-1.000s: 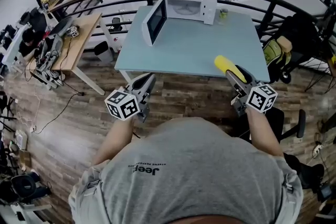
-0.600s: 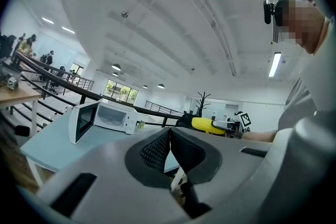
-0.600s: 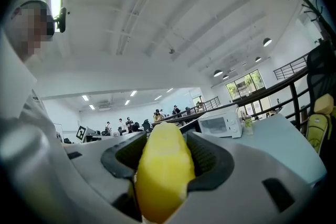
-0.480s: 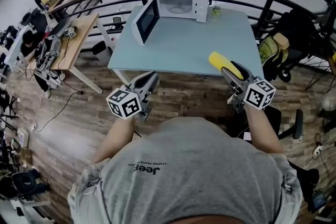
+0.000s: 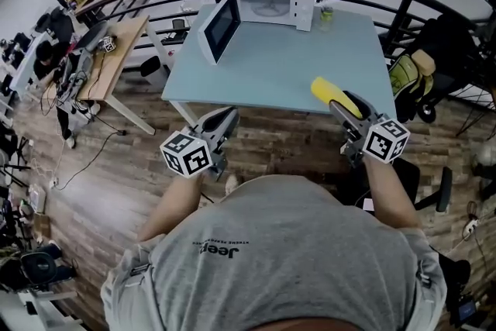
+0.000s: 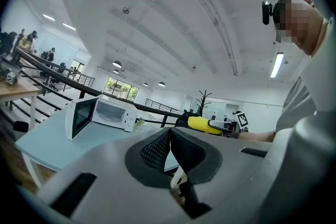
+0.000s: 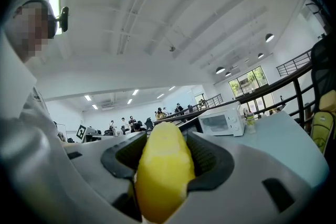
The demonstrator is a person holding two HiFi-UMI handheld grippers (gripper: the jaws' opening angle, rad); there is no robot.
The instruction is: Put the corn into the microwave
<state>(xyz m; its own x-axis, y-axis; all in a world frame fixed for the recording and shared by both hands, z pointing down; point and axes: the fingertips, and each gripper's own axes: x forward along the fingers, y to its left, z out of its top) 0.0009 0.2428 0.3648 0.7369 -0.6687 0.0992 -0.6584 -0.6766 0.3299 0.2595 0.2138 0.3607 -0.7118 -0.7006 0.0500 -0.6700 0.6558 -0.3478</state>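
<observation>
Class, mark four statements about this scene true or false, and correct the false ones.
1. The right gripper holds the corn. True.
2. The microwave stands on the table. True.
3. The microwave's door is shut. False: the door stands open.
4. The left gripper carries a cup. False: its jaws are together with nothing between them.

Left gripper (image 5: 223, 120): grey, two-jawed, marker cube at the rear; it is held about level ahead of the torso, jaws pressed together.
Right gripper (image 5: 346, 108): same build, held level; its jaws are clamped on a yellow corn cob (image 5: 328, 91).
Left forearm (image 5: 177, 201): stretched forward.
Right forearm (image 5: 385, 194): stretched forward alongside.
</observation>
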